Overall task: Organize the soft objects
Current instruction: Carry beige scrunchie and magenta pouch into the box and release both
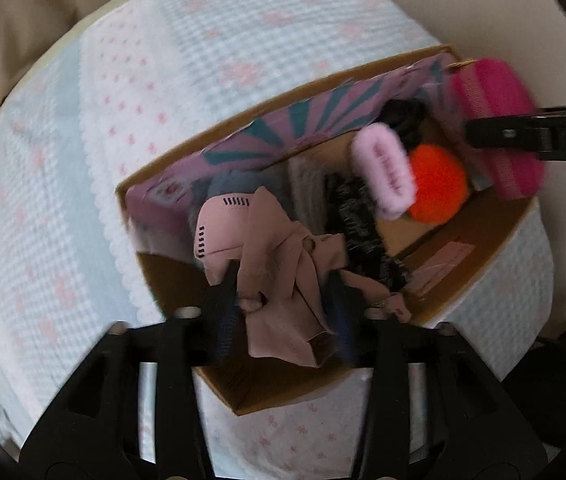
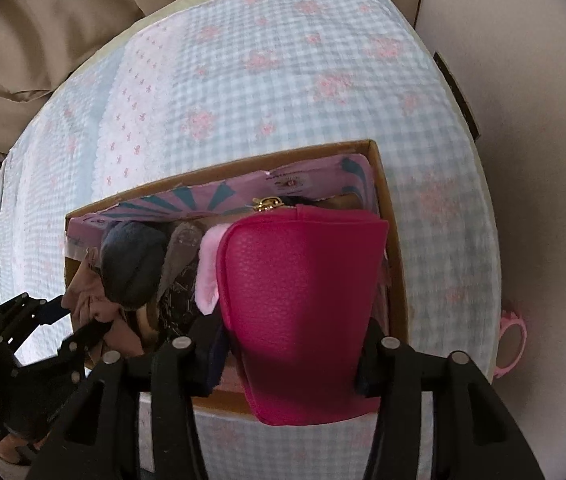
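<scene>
Both grippers worked over one cardboard box (image 1: 463,236) that sat on a checked blue-and-pink cover (image 1: 83,160). The left gripper (image 1: 283,300) was clenched on a crumpled pink cloth (image 1: 279,264), its fingers (image 1: 223,312) pinching the fabric low down while the loose upper folds hung over the near end of the box. The right gripper (image 2: 291,352) gripped a magenta pouch (image 2: 303,304) by its lower end, and the pouch's zipped top stood over the far right corner of the box. Main risk, as judged: the cloth was held by a bunched fold only, so it could slip or trail over the box rim if let go too early. The pouch was broad against the space left, and pushing it down could crush or shove out the orange pompom (image 1: 437,184) and the lilac plush pad (image 1: 383,170) lying beneath it. With both tools close over the same box they might also knock each other. Inside the box lay a grey-blue bundle (image 2: 135,264) and a black patterned cloth (image 1: 359,232) between the two held items, and a purple-and-teal card (image 1: 283,128) leaned along the far wall. Blur in the left view hid whether the cloth touched the contents. A pink ring-shaped thing (image 2: 513,340) lay off the cover's edge, well apart from the box.
</scene>
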### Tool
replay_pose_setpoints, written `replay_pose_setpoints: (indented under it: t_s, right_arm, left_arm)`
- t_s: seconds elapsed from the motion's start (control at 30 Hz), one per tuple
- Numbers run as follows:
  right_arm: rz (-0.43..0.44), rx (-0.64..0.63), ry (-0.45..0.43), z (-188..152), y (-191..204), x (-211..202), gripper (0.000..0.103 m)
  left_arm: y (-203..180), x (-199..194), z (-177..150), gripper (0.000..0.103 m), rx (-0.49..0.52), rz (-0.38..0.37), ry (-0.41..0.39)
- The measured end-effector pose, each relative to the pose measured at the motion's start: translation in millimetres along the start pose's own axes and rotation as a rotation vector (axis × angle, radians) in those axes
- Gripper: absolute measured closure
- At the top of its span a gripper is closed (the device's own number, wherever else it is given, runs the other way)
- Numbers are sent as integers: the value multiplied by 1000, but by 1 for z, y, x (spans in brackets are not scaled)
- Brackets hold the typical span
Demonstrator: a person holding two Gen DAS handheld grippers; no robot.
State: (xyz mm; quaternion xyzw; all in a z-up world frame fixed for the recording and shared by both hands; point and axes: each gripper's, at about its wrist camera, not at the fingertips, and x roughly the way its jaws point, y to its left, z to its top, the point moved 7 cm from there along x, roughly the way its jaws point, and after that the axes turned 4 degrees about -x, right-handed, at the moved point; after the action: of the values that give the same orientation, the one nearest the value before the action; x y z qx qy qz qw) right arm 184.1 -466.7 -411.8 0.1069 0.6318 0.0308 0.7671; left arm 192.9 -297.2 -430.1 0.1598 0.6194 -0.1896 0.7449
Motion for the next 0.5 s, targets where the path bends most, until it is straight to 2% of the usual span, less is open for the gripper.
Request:
replay_pose_setpoints:
  t_s: [0.03, 0.07, 0.1, 0.17, 0.23, 0.5]
  right_arm:
    - [1, -2, -13, 1, 1, -1, 44]
    - [2, -6, -29, 4, 3, -3, 24]
    - [1, -11, -41, 6, 4, -4, 2]
    - [-5, -18, -60, 8, 6, -8, 0]
    - [-18, -22, -71, 6, 8, -11, 0]
    - [3, -30, -97, -2, 23, -25, 0]
  left_arm:
    - [-3, -3, 2, 7, 12, -12, -11]
    - [-5, -5, 3, 0, 20, -15, -17]
    - [-5, -7, 5, 0, 26, -3, -24]
    - [-7, -14, 5, 0, 31, 4, -51]
    - [-8, -18, 4, 0, 26, -24, -44]
    - [-4, -37, -9, 0, 8, -29, -69]
